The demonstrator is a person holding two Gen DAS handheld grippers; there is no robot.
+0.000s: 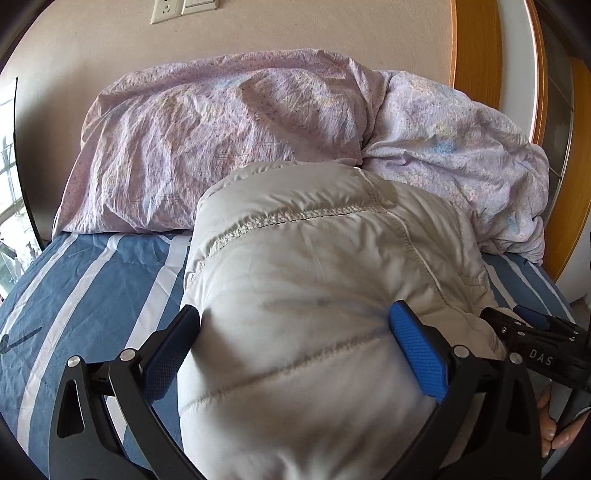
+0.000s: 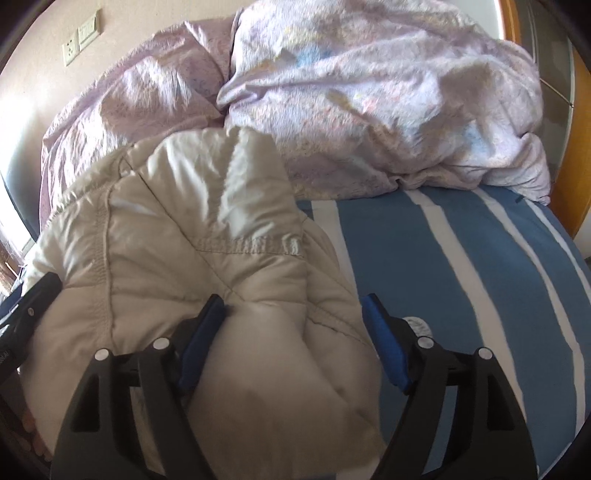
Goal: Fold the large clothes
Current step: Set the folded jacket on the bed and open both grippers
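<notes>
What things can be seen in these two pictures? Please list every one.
jacket: one, off-white, quilted, bundled on the sheet, between the fingers of both grippers
sheet: one, blue with white stripes, covering the bed
duvet: one, pale lilac print, heaped at the far end of the bed
pillow: one, lilac print, beside the duvet against the wall
socket: one, white, on the wall
switch: one, white, beside the socket
board: wooden, orange, at the right edge
left gripper: black, blue pads, pressing into the jacket
right gripper: black, blue pads, open around a jacket fold
hand: partly seen, behind the right gripper
</notes>
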